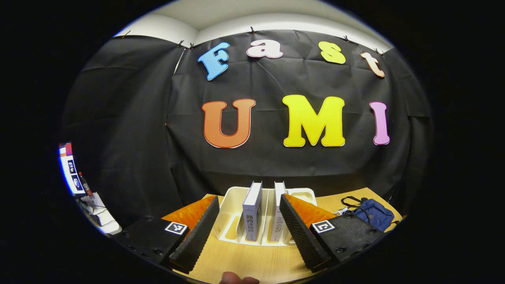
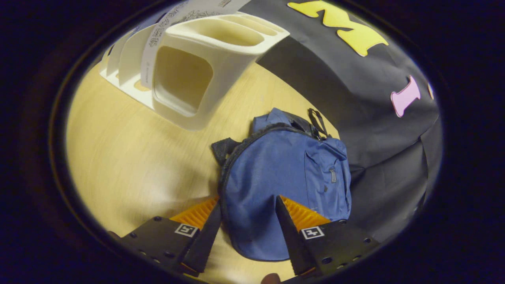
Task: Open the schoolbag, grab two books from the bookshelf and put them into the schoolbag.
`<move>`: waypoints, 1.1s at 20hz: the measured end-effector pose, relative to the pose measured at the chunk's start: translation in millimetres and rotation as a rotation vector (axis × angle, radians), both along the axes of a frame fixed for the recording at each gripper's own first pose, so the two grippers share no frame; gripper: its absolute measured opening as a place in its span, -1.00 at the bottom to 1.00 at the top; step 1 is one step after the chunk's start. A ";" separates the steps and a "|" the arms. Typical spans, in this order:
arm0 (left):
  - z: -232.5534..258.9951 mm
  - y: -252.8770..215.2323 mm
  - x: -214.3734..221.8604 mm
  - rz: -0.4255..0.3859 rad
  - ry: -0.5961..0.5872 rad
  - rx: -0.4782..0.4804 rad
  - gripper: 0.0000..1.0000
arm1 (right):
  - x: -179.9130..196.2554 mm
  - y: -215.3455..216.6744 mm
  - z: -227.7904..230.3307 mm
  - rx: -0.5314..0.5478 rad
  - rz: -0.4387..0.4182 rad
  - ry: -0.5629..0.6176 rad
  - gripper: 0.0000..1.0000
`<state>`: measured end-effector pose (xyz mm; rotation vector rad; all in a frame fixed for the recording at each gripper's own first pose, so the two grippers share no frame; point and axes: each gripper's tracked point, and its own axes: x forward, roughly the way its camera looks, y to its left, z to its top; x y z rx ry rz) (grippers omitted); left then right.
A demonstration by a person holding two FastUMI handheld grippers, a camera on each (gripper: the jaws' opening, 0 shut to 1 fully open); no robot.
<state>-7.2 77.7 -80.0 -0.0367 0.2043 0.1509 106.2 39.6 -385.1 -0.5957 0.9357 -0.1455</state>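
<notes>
In the left gripper view, a cream bookshelf (image 1: 229, 213) stands at the back of the wooden table with two white books upright in its slots, one (image 1: 252, 215) left of the other (image 1: 277, 213). My left gripper (image 1: 248, 199) is open, short of the shelf, and both books show between its fingers. The blue schoolbag (image 1: 375, 213) lies to the right. In the right gripper view the schoolbag (image 2: 276, 177) lies flat, its zipper (image 2: 225, 173) running along the left edge and looking closed. My right gripper (image 2: 247, 203) hangs open just above the bag's near end, holding nothing.
The bookshelf (image 2: 205, 67) stands just beyond the bag in the right gripper view, with a book (image 2: 152, 47) in it. Bare wooden table (image 2: 126, 157) lies left of the bag. A screen and small clutter (image 1: 75, 173) sit far left. The black cloth wall backs the table.
</notes>
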 end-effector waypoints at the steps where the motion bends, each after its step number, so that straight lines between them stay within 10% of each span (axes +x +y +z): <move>1: -0.1 -1.3 2.2 -0.005 -0.003 0.000 0.97 | 1.6 -1.7 -0.4 -0.007 -0.001 -0.005 0.56; 17: -0.9 -19.3 14.1 -0.066 -0.010 -0.033 0.97 | 6.2 -62.6 10.9 -0.105 0.005 -0.029 0.43; 19: -0.7 -16.4 13.1 -0.060 -0.006 -0.030 0.97 | 7.1 -61.6 13.1 -0.055 -0.003 -0.013 -0.41; 22: -4.4 -14.7 13.5 -0.053 0.002 -0.041 0.97 | 5.9 -61.6 15.6 0.027 0.022 0.023 -0.82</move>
